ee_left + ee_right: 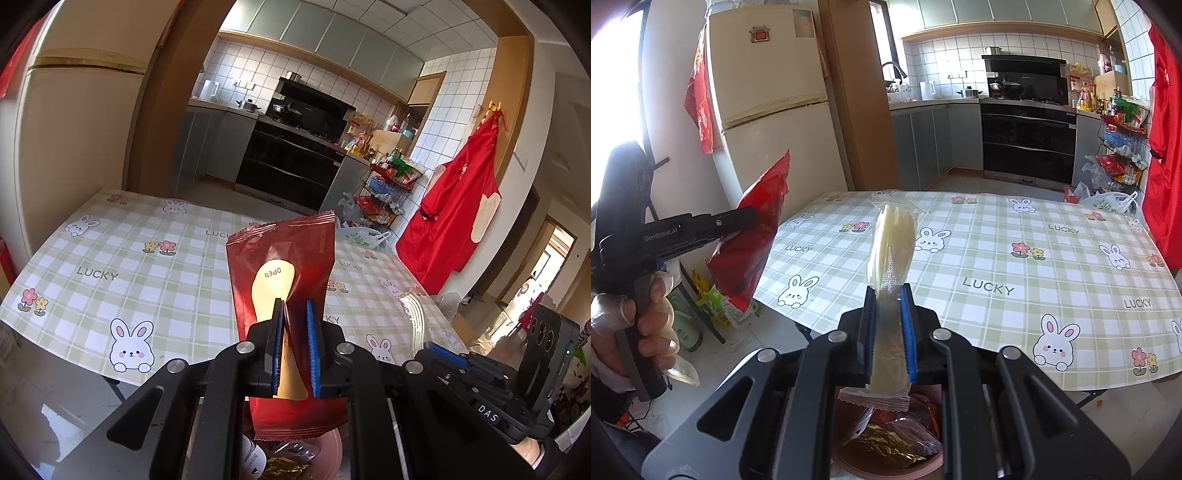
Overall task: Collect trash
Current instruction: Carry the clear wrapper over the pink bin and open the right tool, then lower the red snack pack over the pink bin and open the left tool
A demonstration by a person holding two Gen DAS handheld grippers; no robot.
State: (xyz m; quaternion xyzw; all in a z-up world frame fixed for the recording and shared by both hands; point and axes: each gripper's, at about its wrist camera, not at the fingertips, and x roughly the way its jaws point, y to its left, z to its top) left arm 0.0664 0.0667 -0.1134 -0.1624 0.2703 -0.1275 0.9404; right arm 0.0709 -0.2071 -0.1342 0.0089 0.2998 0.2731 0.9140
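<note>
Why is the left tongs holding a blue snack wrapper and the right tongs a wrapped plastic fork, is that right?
Nearly. The left tongs hold a red snack wrapper, not blue, as the left wrist view shows. The right tongs do hold the wrapped plastic fork.

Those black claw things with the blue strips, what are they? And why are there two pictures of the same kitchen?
They are hand tools, not a robot. A person squeezes one in each hand, and each tool carries a small camera looking along its two fingers. That gives two pictures: one from the left tool, one from the right.

The left gripper is pinching a shiny red snack wrapper with a gold "OPEN" patch. The right gripper is pinching a pale plastic fork sealed in a clear packet. In the right picture you can see the person's gloved hand holding the left tool.

Ahead is a table with a green checked bunny tablecloth. Below the fingers sits a pink bin with wrappers already inside.
</note>
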